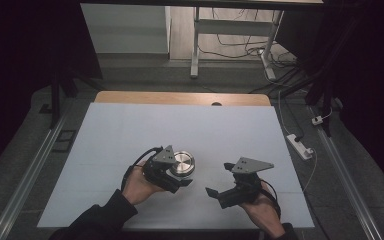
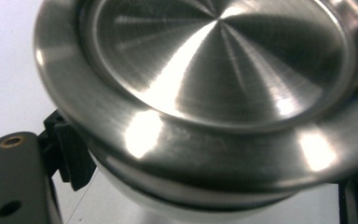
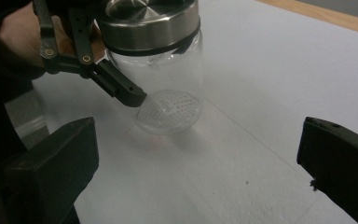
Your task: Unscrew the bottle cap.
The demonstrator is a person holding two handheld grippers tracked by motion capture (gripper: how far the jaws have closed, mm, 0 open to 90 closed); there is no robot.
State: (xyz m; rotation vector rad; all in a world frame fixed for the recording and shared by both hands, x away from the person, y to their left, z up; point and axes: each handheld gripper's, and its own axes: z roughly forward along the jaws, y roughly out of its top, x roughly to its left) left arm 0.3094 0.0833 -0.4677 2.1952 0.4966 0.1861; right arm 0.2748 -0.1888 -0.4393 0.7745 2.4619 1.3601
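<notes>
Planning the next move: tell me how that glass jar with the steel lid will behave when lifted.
The jar looks clear glass, so probably rigid, fragile and slippery under the left gripper. Its steel lid likely makes it top-heavy. Round-bodied, it would probably roll if tipped onto the table.

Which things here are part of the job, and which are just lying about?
In the job:
- glass jar with steel lid, gripped by the left claw
- right claw, open, apart from the jar

Lying about:
- power strip on the floor
- desk frame beyond the table
- loose cables
</notes>
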